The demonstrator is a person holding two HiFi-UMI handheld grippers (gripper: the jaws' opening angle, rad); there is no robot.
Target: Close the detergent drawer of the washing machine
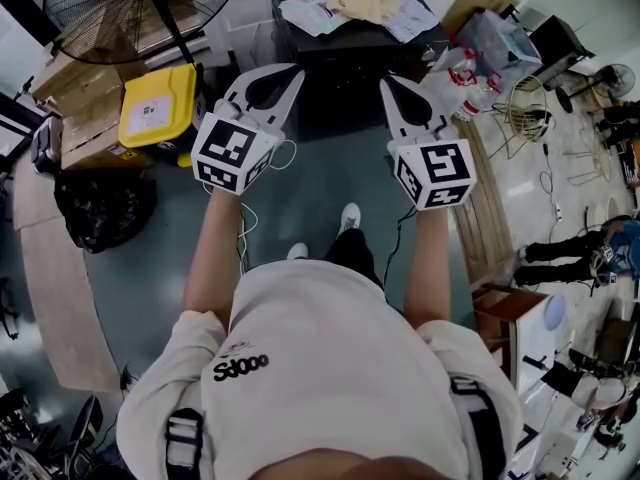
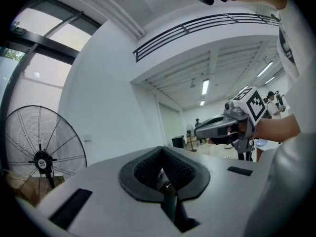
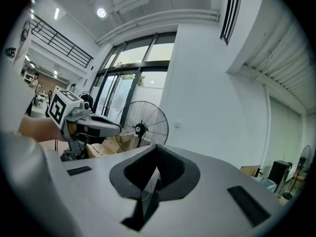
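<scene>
No detergent drawer shows in any view. A dark box-like unit (image 1: 350, 48) with papers on top stands on the floor ahead of me; I cannot tell whether it is the washing machine. My left gripper (image 1: 268, 78) and right gripper (image 1: 405, 90) are held side by side, level, above the floor and short of that unit. Both are shut with nothing between the jaws. The left gripper view shows its own jaws (image 2: 163, 176) closed and the right gripper (image 2: 217, 127) off to the right. In the right gripper view its own closed jaws (image 3: 154, 176) point at a white wall, with the left gripper (image 3: 98, 126) to the left.
A large floor fan (image 1: 140, 8) stands at the back left, with a yellow bin (image 1: 160, 103), cardboard boxes (image 1: 80, 108) and a black bag (image 1: 100, 208) beside it. Wooden planks (image 1: 485, 218) and clutter line the right side. The person's feet (image 1: 348, 216) stand on grey floor.
</scene>
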